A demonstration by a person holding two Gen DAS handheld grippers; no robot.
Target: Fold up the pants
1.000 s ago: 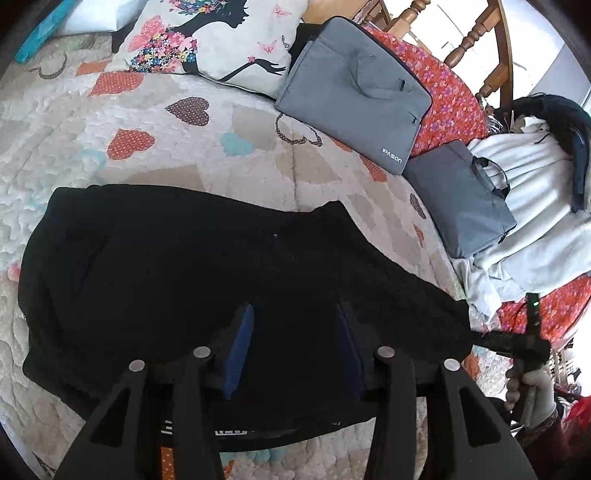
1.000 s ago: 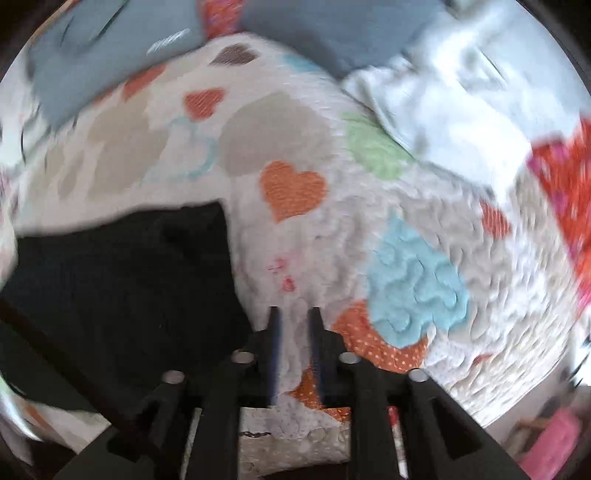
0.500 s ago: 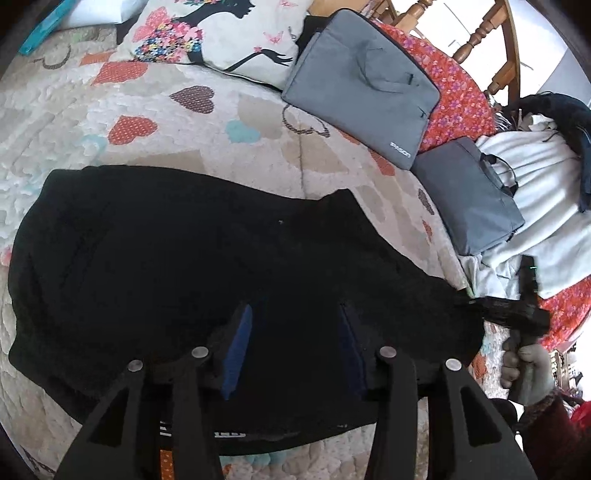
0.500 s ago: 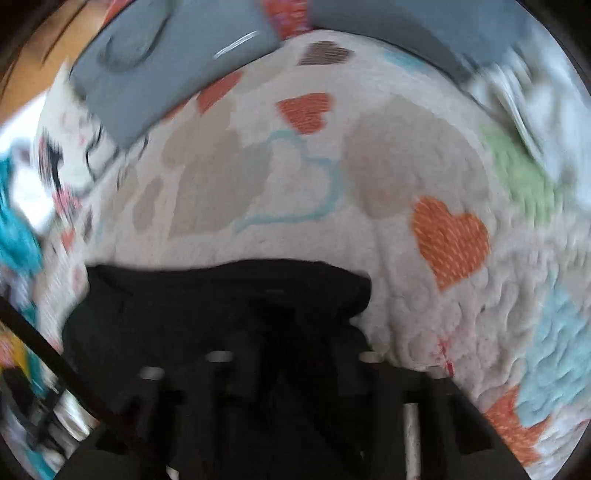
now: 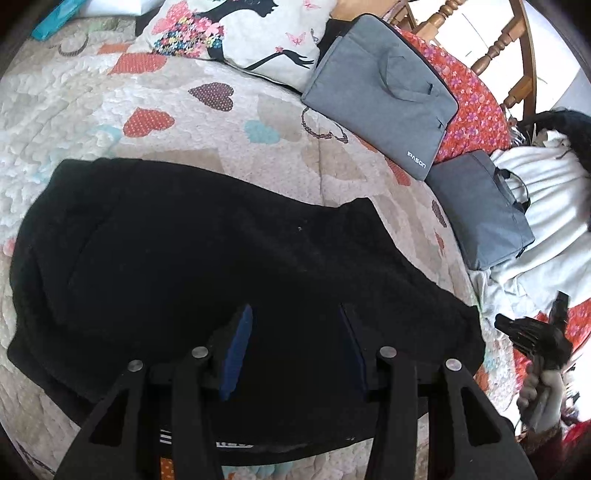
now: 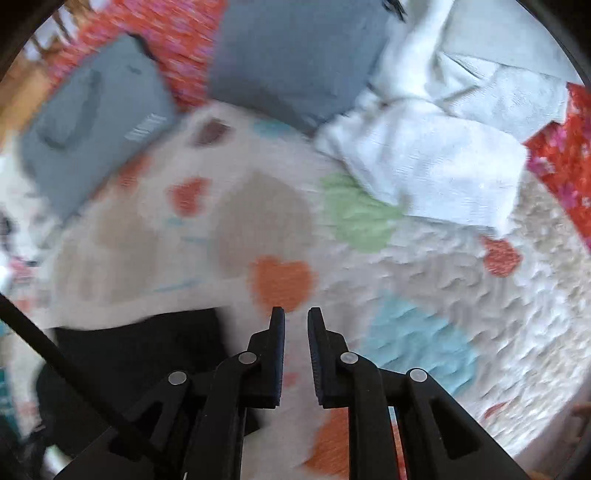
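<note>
The black pants (image 5: 207, 266) lie folded over on the heart-patterned quilt (image 5: 85, 110). My left gripper (image 5: 295, 314) hovers open over their near edge, holding nothing. The right gripper (image 5: 532, 332) shows at the right edge of the left wrist view, just past the pants' right end. In the blurred right wrist view the right gripper (image 6: 295, 314) stands over bare quilt (image 6: 443, 280), its fingers a narrow gap apart and empty, with the pants (image 6: 140, 354) at lower left.
Two grey laptop bags (image 5: 384, 92) (image 5: 480, 206) lie at the far side, next to a printed pillow (image 5: 240, 33). A white towel (image 6: 424, 158) and red floral cloth (image 5: 469, 107) lie to the right. A wooden chair (image 5: 498, 51) stands behind.
The right gripper swung over the pants' right end and back off to bare quilt, empty. The pants' right end now lies flat. The left gripper stayed open and shifted slightly.
</note>
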